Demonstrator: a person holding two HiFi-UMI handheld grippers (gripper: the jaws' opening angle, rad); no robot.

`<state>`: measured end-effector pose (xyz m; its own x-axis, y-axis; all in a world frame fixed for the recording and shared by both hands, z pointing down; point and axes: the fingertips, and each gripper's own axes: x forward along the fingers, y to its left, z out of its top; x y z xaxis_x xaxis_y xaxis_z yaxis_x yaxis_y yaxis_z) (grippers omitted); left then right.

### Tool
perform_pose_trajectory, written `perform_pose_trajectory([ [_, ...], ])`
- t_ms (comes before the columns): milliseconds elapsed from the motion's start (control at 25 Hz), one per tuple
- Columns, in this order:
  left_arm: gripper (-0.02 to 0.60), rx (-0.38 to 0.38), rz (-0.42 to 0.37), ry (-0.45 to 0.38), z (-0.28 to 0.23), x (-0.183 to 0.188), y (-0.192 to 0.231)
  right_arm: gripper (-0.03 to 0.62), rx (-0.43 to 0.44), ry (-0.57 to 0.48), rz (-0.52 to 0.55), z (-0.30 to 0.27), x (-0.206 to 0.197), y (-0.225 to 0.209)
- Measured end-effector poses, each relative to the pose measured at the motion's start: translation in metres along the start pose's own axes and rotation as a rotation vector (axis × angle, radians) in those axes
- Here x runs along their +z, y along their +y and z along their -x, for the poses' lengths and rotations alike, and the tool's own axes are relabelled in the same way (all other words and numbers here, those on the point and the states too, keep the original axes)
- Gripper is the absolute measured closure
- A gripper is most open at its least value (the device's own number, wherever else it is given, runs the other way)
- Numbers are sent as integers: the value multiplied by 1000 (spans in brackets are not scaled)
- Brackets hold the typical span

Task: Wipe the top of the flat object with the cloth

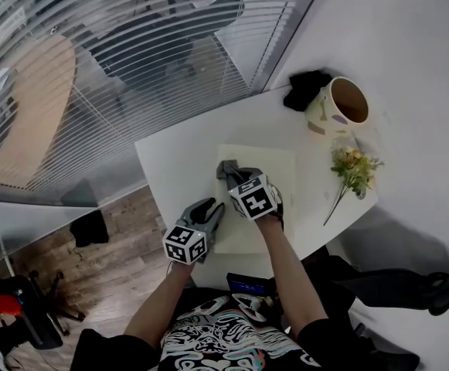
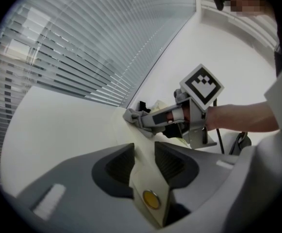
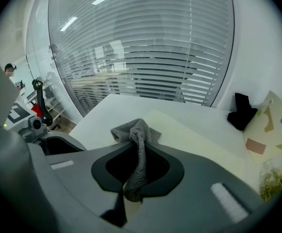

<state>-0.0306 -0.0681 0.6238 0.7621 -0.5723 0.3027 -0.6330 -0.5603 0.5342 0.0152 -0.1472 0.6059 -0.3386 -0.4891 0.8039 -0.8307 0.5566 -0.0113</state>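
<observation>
The right tongs (image 3: 140, 152) clenched a grey knitted cloth (image 3: 131, 129), bunched on the far-left part of the flat cream rectangular board (image 1: 274, 172). The left tongs (image 2: 144, 152) pinched that board's near-left edge.

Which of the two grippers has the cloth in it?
The right gripper: the grey knitted cloth is pinched between its jaws over the cream flat board. The left gripper instead clamps that board's near edge.
</observation>
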Motion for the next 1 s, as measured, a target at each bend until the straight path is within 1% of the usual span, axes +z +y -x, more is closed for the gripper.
perform_pose_trajectory([
  [360,396,-4,3,1,0,1,0,574,-6,-22,-8,-5,10,-7],
  [520,396,-5,2,0,0,1,0,574,-7,-10,-11,-7,11,-10],
  [1000,396,-3,-3,-7,0,1,-1,574,-10,-28,-25,-15,23,-19],
])
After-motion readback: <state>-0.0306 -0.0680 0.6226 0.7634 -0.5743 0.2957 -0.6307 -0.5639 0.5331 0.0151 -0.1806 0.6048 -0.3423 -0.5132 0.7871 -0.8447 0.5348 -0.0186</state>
